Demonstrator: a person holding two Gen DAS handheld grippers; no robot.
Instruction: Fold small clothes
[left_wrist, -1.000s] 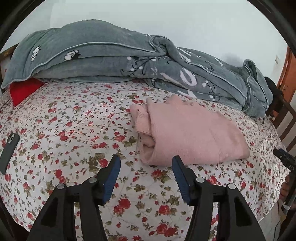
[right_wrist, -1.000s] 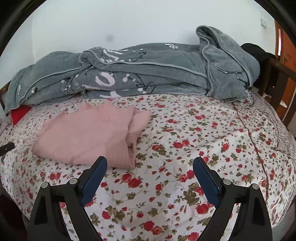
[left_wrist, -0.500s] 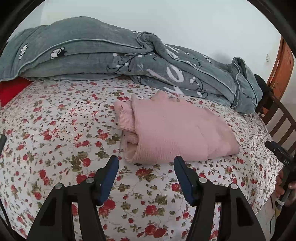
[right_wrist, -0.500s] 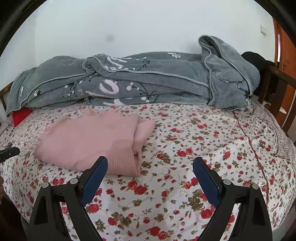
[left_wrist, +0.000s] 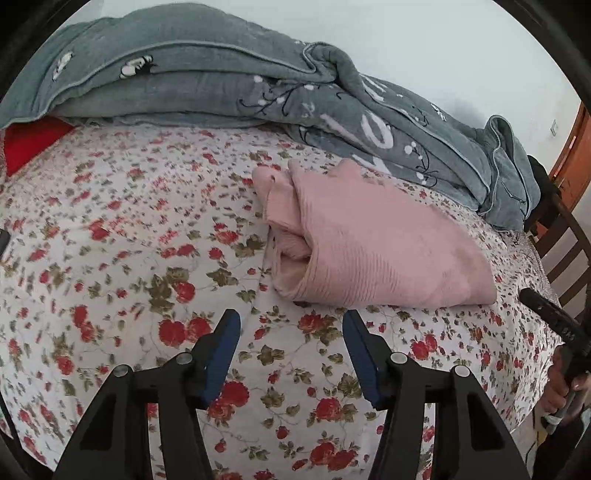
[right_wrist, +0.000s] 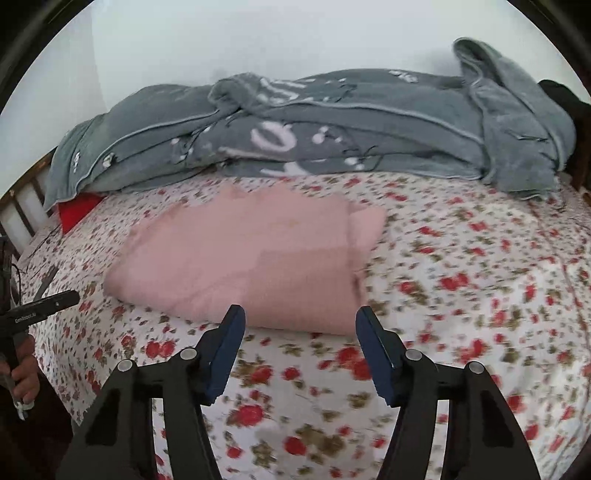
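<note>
A pink knitted garment (left_wrist: 373, 243) lies folded on the floral bedsheet (left_wrist: 147, 236), its rolled sleeve end toward the left. It also shows in the right wrist view (right_wrist: 251, 262), blurred. My left gripper (left_wrist: 291, 325) is open and empty, just short of the garment's near left corner. My right gripper (right_wrist: 299, 325) is open and empty, its tips at the garment's near edge. The right gripper also shows at the far right of the left wrist view (left_wrist: 550, 314), and the left gripper at the far left of the right wrist view (right_wrist: 40, 306).
A grey blanket (left_wrist: 229, 74) is piled along the back of the bed against the white wall. A red cushion (left_wrist: 29, 140) sits at the back left. A wooden chair (left_wrist: 569, 236) stands at the bed's right side. A dark phone (left_wrist: 3, 240) lies at the left edge.
Both grippers have moved in toward the garment. The right gripper swung left so the garment now sits centred before it, and its jaws narrowed. The left gripper stayed open.
</note>
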